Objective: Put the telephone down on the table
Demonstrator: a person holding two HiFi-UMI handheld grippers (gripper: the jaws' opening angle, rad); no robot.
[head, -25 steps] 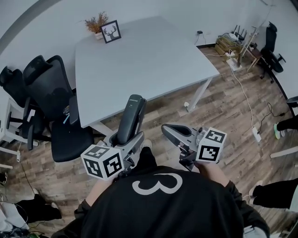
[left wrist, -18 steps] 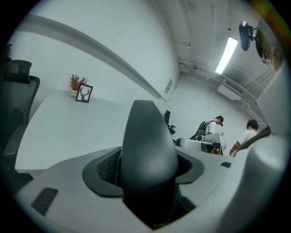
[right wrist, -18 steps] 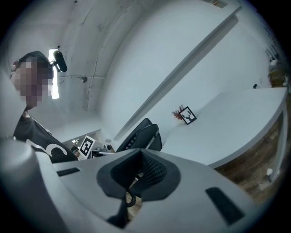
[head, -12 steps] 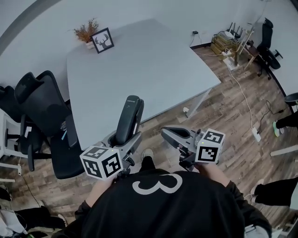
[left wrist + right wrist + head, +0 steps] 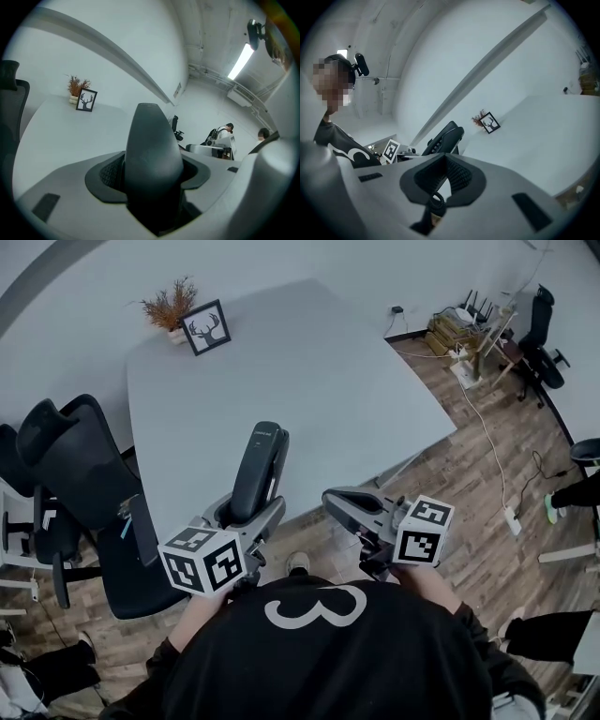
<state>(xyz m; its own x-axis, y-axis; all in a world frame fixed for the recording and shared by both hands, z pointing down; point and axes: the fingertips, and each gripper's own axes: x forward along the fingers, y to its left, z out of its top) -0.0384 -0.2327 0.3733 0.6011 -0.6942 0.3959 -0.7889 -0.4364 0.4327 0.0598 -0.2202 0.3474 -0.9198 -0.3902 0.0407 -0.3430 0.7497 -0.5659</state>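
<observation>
The telephone [image 5: 255, 470] is a dark handset that stands nearly upright in my left gripper [image 5: 246, 517], whose jaws are shut on its lower part. In the left gripper view the handset [image 5: 152, 154] fills the gap between the pads. Its upper end hangs over the near edge of the pale grey table [image 5: 281, 362]. My right gripper [image 5: 336, 504] is level with it to the right, over the wooden floor, shut and holding nothing. The right gripper view shows the handset [image 5: 443, 138] to the left, with the table [image 5: 534, 136] beyond.
A framed deer picture [image 5: 205, 326] and a dried plant [image 5: 169, 307] stand at the table's far left corner. Black office chairs [image 5: 84, 465] crowd the table's left side. Boxes and cables [image 5: 464, 329] lie on the floor at the far right; a person's leg [image 5: 572, 493] shows there.
The person has stepped closer to the table, so it sits nearer in the head view. The handset's top now hangs over the table's near edge. Neither grip has changed.
</observation>
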